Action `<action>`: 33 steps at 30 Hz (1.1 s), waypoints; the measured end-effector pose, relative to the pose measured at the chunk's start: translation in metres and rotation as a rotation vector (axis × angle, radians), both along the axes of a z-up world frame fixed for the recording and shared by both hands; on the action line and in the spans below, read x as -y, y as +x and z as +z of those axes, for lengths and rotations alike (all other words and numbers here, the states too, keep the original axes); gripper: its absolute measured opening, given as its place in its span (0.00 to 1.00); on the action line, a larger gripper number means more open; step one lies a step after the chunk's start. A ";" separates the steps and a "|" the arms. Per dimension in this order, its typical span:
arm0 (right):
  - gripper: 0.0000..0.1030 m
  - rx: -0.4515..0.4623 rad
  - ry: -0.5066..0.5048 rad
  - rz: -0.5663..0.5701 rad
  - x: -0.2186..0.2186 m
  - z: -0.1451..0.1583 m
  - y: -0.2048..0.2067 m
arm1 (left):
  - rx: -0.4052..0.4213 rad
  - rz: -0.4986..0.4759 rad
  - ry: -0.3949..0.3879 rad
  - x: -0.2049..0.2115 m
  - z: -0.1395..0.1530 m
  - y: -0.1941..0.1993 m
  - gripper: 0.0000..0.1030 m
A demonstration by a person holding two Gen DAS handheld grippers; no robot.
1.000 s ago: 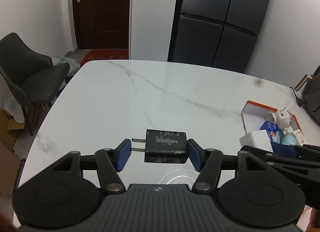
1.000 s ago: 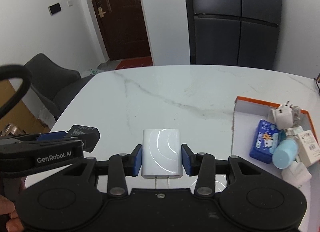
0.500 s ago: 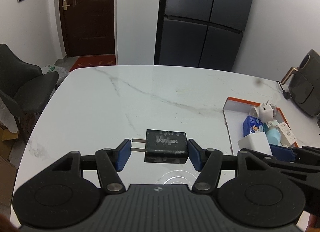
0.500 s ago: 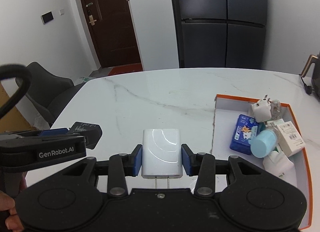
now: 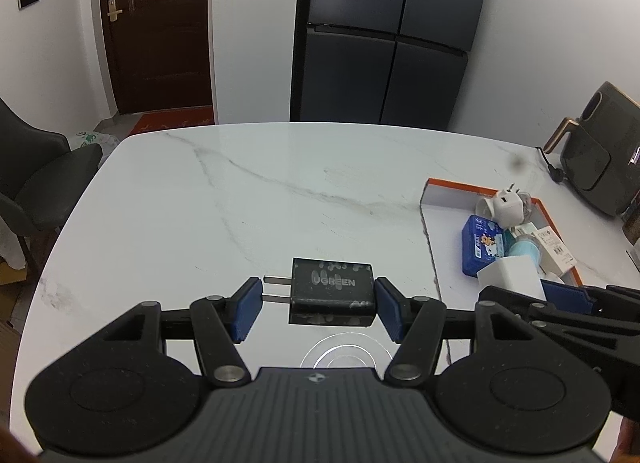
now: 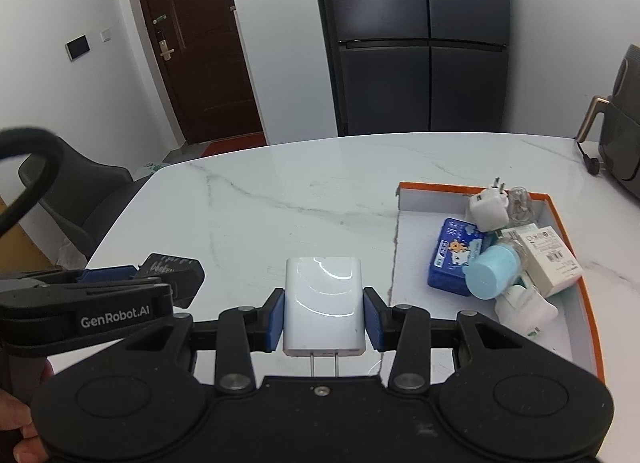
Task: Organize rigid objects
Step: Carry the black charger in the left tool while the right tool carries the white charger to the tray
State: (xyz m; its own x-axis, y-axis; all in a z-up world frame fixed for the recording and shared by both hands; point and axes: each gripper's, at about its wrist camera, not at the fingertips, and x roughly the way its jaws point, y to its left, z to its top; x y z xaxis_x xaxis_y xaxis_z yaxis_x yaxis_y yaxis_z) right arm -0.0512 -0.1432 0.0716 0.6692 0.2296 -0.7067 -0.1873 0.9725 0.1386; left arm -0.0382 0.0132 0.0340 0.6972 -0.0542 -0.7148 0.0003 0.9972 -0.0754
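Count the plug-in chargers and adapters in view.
4 at least: black charger in left gripper, white charger in right gripper, two white adapters in the tray; others may be hidden.

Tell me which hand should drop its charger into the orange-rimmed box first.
Right, probably. The right gripper, shut on the white charger, sits right beside the orange-rimmed box. The left gripper, shut on the black charger, is on its far side.

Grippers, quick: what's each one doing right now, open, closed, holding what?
Left gripper: closed on the black charger, prongs toward its left pad.
Right gripper: closed on the white charger, prongs toward the camera.
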 end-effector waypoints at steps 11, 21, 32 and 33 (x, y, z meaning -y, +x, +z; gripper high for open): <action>0.49 0.009 0.001 -0.036 0.023 0.003 -0.009 | 0.001 -0.032 0.004 0.021 0.001 -0.006 0.60; 0.49 0.020 -0.001 -0.075 0.047 0.006 -0.022 | 0.009 -0.072 0.002 0.045 0.005 -0.013 0.60; 0.49 0.036 -0.008 -0.132 0.078 0.011 -0.039 | 0.017 -0.131 0.000 0.075 0.006 -0.022 0.60; 0.49 0.039 -0.010 -0.138 0.081 0.012 -0.041 | 0.018 -0.136 -0.001 0.078 0.006 -0.022 0.59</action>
State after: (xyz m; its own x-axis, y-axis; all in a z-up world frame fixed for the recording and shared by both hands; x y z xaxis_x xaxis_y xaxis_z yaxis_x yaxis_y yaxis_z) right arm -0.0923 -0.2240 0.0837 0.7208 0.1267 -0.6815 -0.0566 0.9906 0.1243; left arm -0.0603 -0.0646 0.0404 0.6963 -0.1498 -0.7020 0.1372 0.9877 -0.0748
